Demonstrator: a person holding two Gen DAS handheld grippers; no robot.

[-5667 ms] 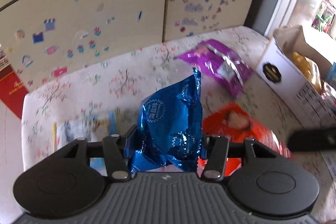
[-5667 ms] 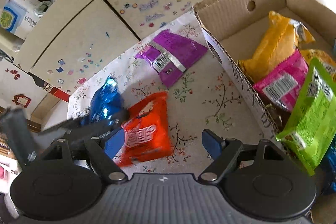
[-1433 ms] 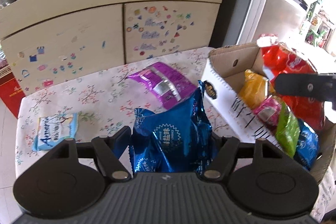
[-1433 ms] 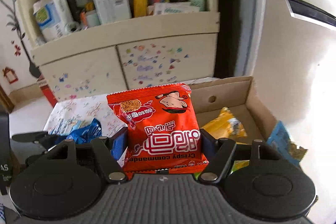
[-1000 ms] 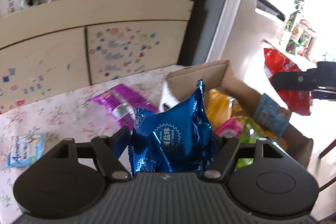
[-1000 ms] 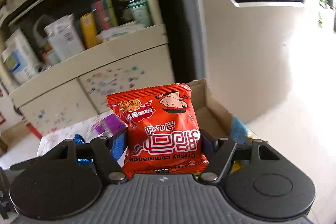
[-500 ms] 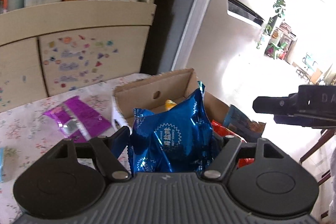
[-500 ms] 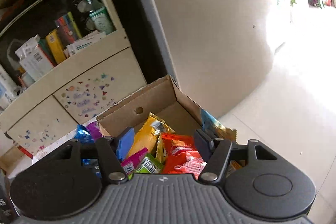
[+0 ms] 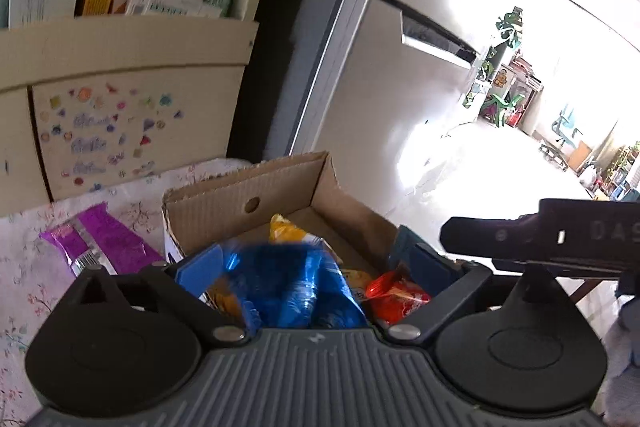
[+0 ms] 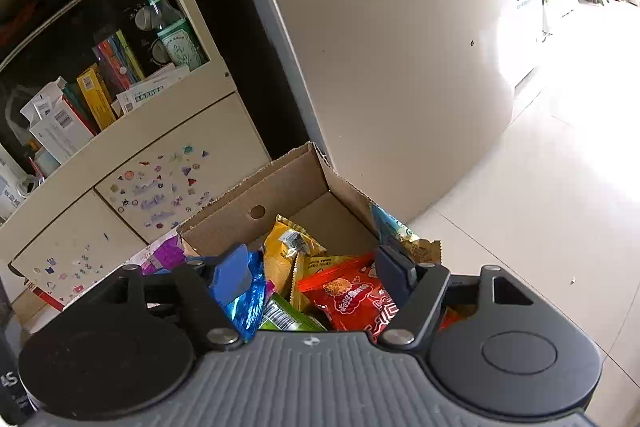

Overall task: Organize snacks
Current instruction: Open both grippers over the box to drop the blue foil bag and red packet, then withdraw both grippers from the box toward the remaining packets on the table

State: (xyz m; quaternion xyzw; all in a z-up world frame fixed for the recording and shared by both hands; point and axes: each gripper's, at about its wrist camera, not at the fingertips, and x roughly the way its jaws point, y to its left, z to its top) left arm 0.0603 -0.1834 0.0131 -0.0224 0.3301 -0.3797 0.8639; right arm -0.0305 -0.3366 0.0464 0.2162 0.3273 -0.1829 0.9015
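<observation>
Over the cardboard box (image 9: 280, 187), the left gripper (image 9: 316, 263) has just spread its jaws wide, the blue snack bag (image 9: 280, 283) (blurred, long axis running away from the camera) loose between them, while the right gripper (image 10: 316, 267) gapes empty above the red packet (image 10: 352, 295).

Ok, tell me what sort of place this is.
Likely a home kitchen or dining corner: a tall fridge, a cupboard shelf crammed with boxes and bottles, and a flowered tablecloth under the snacks.

one cardboard box (image 10: 280, 195), one purple packet (image 9: 104, 241), one blue packet (image 9: 280, 279), one red packet (image 10: 352, 295)
</observation>
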